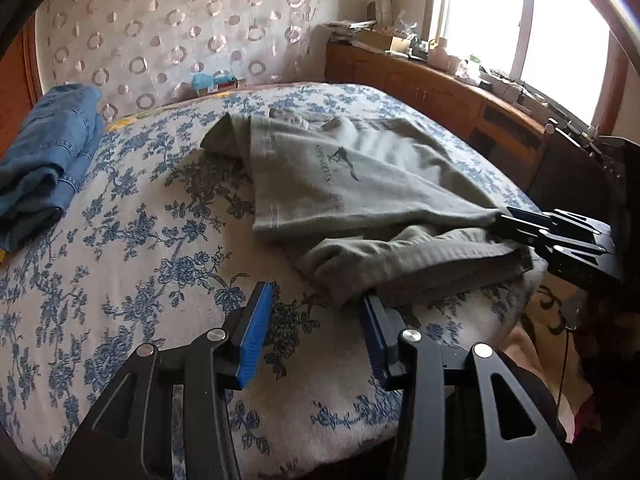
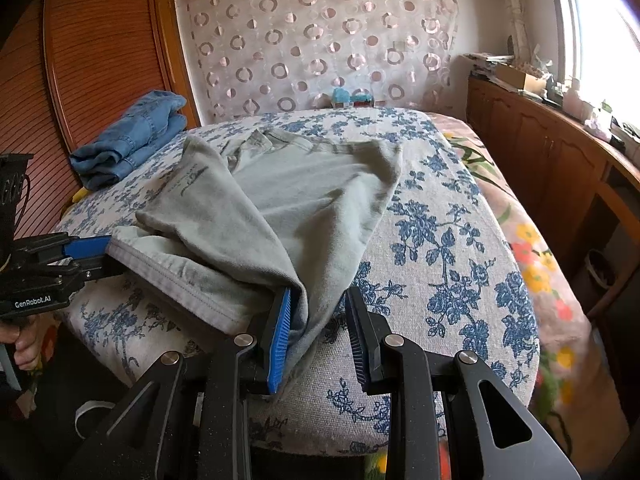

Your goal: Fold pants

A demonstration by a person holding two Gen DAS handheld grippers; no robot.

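Note:
Grey pants (image 1: 360, 184) (image 2: 288, 200) lie partly folded on the flowered bed (image 1: 140, 240) (image 2: 440, 248). My left gripper (image 1: 318, 294) (image 2: 100, 256) is open at the hem on the pants' left corner. Its right fingertip (image 1: 370, 304) touches the cloth's edge, and only sheet shows between the pads. My right gripper (image 2: 318, 292) (image 1: 504, 220) is at the other near corner. Cloth hangs over its left pad (image 2: 280, 340) and down into the gap. The right pad (image 2: 358, 340) stands clear of the cloth, so the jaws are open.
Folded blue jeans (image 1: 48, 148) (image 2: 132, 140) sit at the bed's far left, by a wooden slatted panel (image 2: 100, 60). A cluttered wooden cabinet (image 1: 440, 92) (image 2: 540, 152) runs under the window on the right. A hand (image 2: 24, 344) holds the left gripper's handle.

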